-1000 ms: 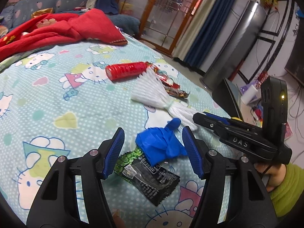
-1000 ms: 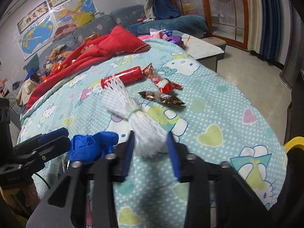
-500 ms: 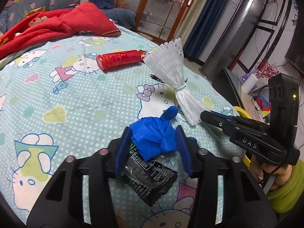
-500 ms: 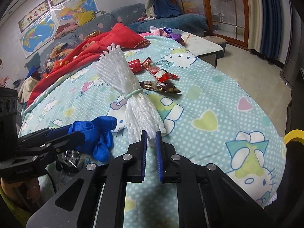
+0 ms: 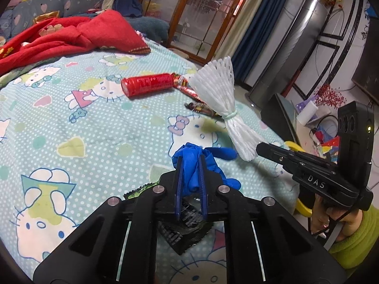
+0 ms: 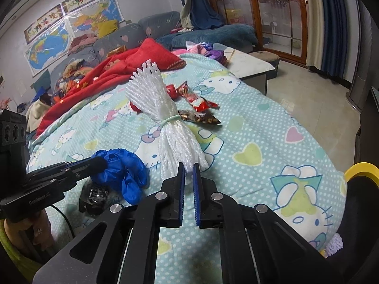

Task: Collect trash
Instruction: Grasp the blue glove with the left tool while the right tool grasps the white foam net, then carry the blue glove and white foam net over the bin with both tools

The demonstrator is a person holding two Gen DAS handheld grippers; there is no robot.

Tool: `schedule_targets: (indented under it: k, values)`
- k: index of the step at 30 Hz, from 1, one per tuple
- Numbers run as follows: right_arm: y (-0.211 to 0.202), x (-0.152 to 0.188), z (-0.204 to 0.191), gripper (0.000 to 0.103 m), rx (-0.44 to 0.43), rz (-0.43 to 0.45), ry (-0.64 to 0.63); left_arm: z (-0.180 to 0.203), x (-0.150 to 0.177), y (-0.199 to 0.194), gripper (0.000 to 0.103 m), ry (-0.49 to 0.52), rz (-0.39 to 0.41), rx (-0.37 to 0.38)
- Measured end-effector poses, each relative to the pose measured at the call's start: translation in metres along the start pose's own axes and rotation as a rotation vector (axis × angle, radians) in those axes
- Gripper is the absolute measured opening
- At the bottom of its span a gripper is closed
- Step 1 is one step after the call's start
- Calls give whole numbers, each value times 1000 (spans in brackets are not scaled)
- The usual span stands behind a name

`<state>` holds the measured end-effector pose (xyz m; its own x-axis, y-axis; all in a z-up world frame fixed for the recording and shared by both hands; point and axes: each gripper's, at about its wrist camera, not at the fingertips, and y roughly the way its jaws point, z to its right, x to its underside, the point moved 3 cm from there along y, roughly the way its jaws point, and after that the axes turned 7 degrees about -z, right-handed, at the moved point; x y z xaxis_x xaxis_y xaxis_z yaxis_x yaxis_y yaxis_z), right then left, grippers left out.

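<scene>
My left gripper [image 5: 190,165] is shut on a crumpled blue glove [image 5: 201,163], held just above a black foil wrapper [image 5: 187,227] on the bed. My right gripper [image 6: 188,172] is shut on the lower end of a white foam net bundle [image 6: 165,120] and holds it upright above the bed. That bundle also shows in the left wrist view [image 5: 220,101], with the right gripper [image 5: 258,148] at its base. The glove [image 6: 123,168] and left gripper [image 6: 99,162] show at left in the right wrist view. A red can [image 5: 146,86] and candy wrappers [image 6: 199,116] lie further back.
The bed carries a teal cartoon-cat sheet [image 5: 71,123]. A red blanket [image 5: 71,35] lies at its far side. A yellow-rimmed bin [image 6: 360,172] stands at the bed's right edge. A grey tower fan [image 5: 284,54] and a low table [image 6: 251,64] stand on the floor.
My left gripper closed on the blue glove and raised it a little. My right gripper closed on the white net bundle and lifted it upright off the bed.
</scene>
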<state>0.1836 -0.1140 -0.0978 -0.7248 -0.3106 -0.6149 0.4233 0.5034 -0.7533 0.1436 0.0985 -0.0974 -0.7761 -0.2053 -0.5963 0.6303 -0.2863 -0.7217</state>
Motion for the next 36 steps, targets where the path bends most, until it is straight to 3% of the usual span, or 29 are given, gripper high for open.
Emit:
schedule_targets:
  k: [18, 36]
  values:
    - [-52, -2, 29, 7, 75, 87, 54, 50, -7, -28, 7, 67, 98, 54]
    - [-101, 25, 85, 7, 194, 149, 164, 99, -2, -28, 7, 150, 118, 84]
